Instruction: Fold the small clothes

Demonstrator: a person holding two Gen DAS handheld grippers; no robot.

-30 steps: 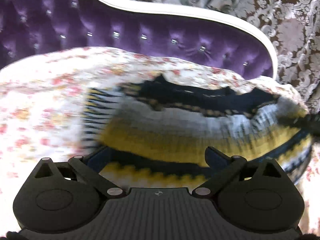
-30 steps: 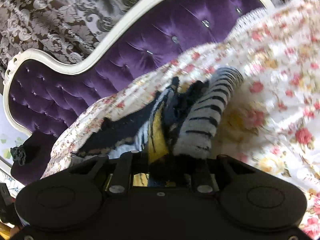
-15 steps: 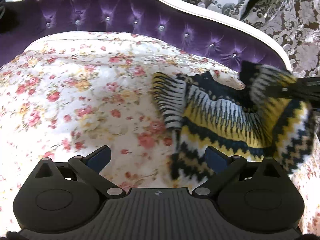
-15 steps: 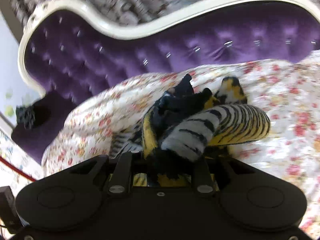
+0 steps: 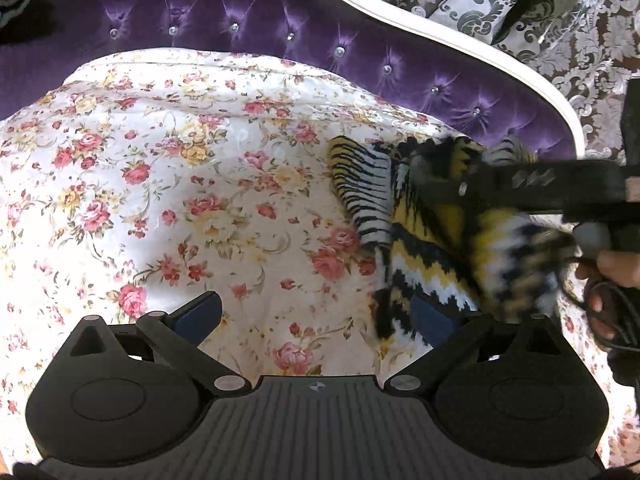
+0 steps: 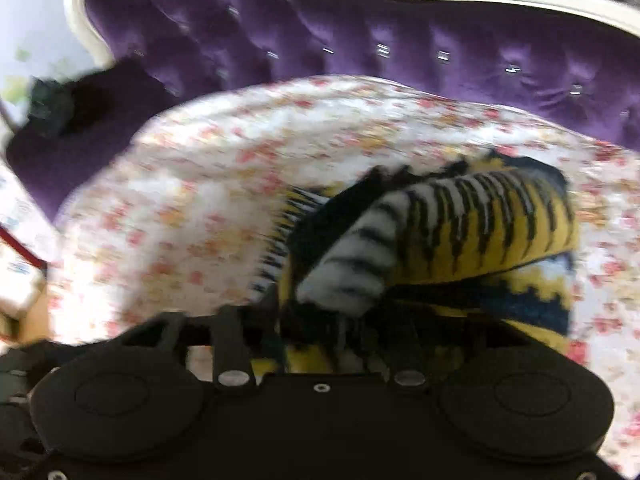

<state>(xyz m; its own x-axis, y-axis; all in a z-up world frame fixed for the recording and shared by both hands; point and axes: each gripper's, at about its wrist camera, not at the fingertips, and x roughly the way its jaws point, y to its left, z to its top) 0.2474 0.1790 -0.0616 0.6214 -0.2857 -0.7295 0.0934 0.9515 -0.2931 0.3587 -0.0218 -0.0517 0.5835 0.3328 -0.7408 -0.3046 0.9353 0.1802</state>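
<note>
Knitted in yellow, black and white, the small sweater (image 6: pixel 472 236) lies bunched on the flowered bedspread (image 5: pixel 168 184). The right gripper (image 6: pixel 320 328) has just been opening its jaws, with a fold of the sweater between them. The left gripper (image 5: pixel 316 312) hangs wide open, holding nothing. Behind stands the purple tufted headboard (image 5: pixel 248 12).

Yellow, black and white knit sweater (image 5: pixel 436 248) lies bunched, seemingly folded over.
</note>
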